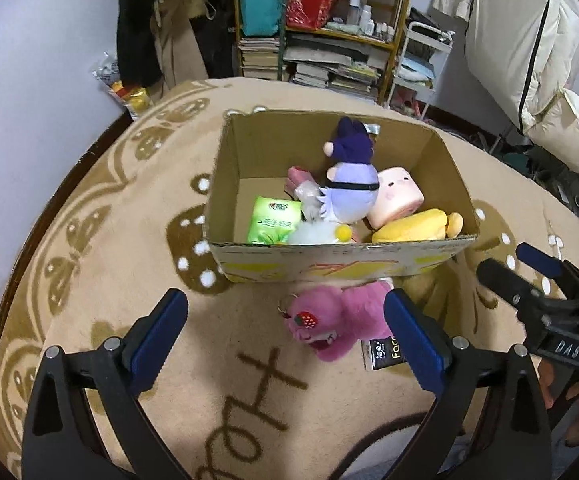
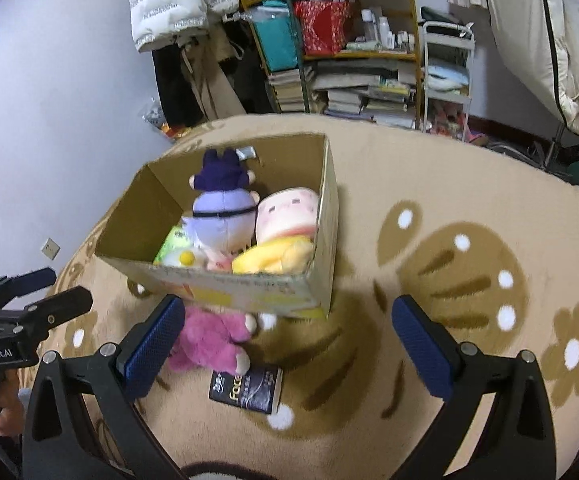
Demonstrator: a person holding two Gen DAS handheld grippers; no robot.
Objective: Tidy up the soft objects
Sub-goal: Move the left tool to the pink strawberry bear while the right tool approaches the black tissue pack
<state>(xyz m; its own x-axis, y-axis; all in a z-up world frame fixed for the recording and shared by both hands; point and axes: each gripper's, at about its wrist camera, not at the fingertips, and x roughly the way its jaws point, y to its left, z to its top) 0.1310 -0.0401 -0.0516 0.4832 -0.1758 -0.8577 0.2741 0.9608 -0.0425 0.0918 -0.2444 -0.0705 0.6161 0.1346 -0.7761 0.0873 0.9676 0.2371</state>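
Note:
An open cardboard box (image 1: 245, 152) (image 2: 325, 216) stands on the beige rug. In it lie a purple plush (image 1: 349, 184) (image 2: 221, 208), a pink square plush (image 1: 397, 196) (image 2: 289, 212), a yellow plush (image 1: 413, 226) (image 2: 277, 258), a green tissue pack (image 1: 275, 220) and a white plush (image 1: 317, 234). A pink bear plush (image 1: 337, 324) (image 2: 209, 340) lies on the rug against the box front, next to a black tissue pack (image 1: 381, 354) (image 2: 245, 390). My left gripper (image 1: 285, 340) is open, just before the bear. My right gripper (image 2: 285, 344) is open and empty; it also shows in the left wrist view (image 1: 521, 268).
The beige patterned rug (image 1: 129, 264) (image 2: 449, 220) covers the surface. A shelf with books and bags (image 1: 321, 32) (image 2: 341, 48) stands behind, with hanging coats (image 2: 177, 0) and a white cart (image 2: 445, 72). The wall (image 1: 29, 80) is close on the left.

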